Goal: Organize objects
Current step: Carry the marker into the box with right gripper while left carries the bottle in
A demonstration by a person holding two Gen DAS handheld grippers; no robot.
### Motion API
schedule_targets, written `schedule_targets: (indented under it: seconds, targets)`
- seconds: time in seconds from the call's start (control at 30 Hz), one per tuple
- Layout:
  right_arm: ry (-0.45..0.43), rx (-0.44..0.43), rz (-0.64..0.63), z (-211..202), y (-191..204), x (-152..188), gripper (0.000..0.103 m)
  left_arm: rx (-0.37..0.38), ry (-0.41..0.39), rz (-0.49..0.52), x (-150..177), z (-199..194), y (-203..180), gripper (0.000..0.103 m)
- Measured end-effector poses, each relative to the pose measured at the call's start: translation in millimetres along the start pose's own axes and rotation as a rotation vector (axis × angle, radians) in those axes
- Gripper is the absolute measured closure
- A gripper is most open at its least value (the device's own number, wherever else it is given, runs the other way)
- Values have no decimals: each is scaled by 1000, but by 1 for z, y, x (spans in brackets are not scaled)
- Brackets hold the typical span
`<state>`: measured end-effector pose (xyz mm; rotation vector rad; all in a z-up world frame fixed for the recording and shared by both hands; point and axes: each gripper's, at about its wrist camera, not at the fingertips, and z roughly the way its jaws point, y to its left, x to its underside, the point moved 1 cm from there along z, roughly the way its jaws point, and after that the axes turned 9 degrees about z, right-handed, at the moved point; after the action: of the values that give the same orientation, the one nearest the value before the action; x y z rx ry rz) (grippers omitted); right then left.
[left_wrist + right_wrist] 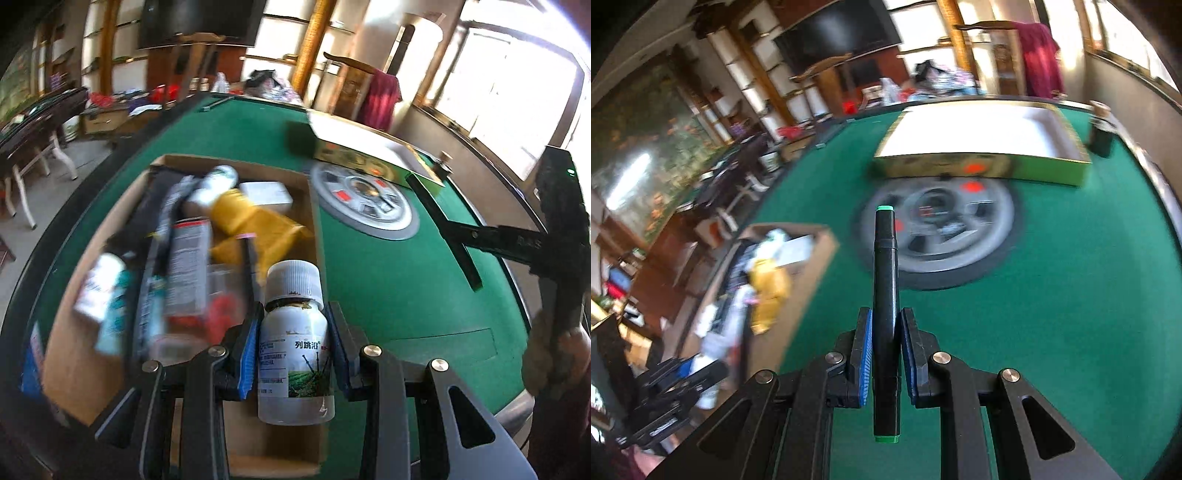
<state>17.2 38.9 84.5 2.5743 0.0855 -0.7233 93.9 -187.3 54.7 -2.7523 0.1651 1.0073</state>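
In the left wrist view the left tool (293, 354) is clamped on a white bottle (295, 347), low in the centre of the frame, above the near right corner of a cardboard box (74, 369) full of packets. In the right wrist view the right tool (886, 354) is closed tight on a black marker (885, 295) with green ends, held over the green tabletop (1052, 314). The box (816, 251) shows at left, a gold tray (979, 166) at upper centre and a grey dial (960, 240) before it.

Table felt (1052, 295) was green; marker (885, 295) black with green ends; bottle (295, 354) white, white-capped; pads (864, 354) blue.
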Motion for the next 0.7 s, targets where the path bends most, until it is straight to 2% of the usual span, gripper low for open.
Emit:
schedule_targets:
  seconds: [0.23, 0.43, 0.53, 0.67, 0.7]
  targets:
    - [74, -97, -47, 30, 73, 35, 86, -25, 13, -63, 23, -5, 37, 70]
    - [157, -137, -52, 61, 109, 54, 86, -17, -9, -32, 28, -9, 36, 70]
    - [185, -128, -64, 77, 123, 62, 86, -4, -20, -29, 27, -7, 34, 70]
    - [178, -70, -96, 88, 131, 66, 85, 13, -35, -55, 26, -8, 38, 69]
    - [174, -62, -97, 90, 132, 65, 85, 9, -40, -56, 26, -8, 39, 65]
